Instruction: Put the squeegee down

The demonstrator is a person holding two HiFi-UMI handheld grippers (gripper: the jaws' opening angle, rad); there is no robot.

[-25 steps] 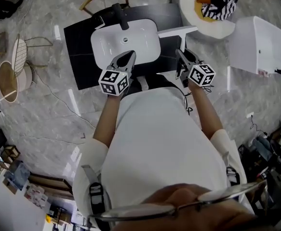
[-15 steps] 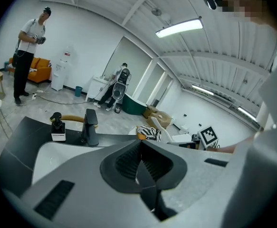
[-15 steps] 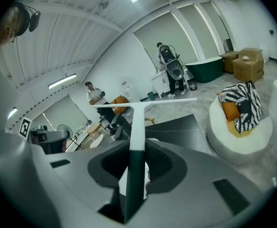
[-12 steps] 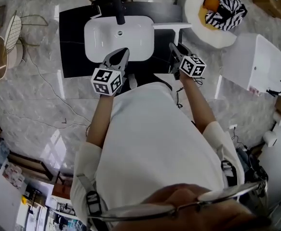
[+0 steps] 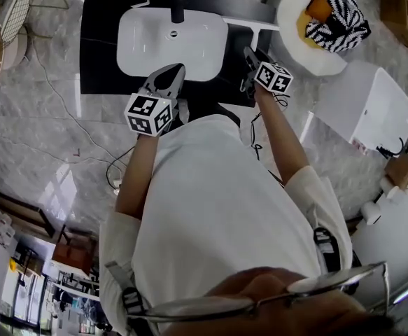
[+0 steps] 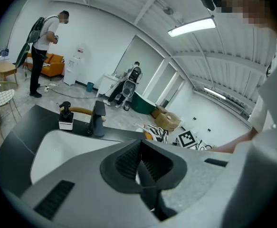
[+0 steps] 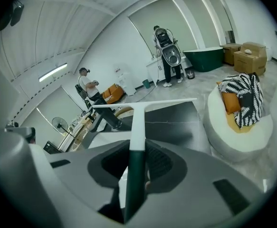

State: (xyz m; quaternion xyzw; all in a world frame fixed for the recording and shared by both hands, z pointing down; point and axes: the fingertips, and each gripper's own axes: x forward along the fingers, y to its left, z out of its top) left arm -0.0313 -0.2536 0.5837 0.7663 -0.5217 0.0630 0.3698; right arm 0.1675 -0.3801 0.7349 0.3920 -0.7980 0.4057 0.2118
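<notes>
Right gripper view shows our right gripper [image 7: 137, 165] pinching the squeegee [image 7: 138, 127] by its dark handle. The white blade is held out over the black counter [image 7: 176, 122], beside the basin [image 5: 169, 40]. Our left gripper [image 6: 140, 163] is pressed together on nothing. We judge the put-down unfinished. Next we must lower the squeegee flat onto the counter, then spread the jaws.

A person in a white short-sleeved shirt [image 5: 217, 201] and thin-rimmed glasses [image 5: 273, 296] wears dark buckled straps [image 5: 324, 245] at the shoulders. The left gripper [image 5: 176, 70] and right gripper [image 5: 248, 53] are grey moulded shells with ribbed black pads [image 6: 128, 161], each bearing a white cube [image 5: 148, 114] printed with black square markers.
</notes>
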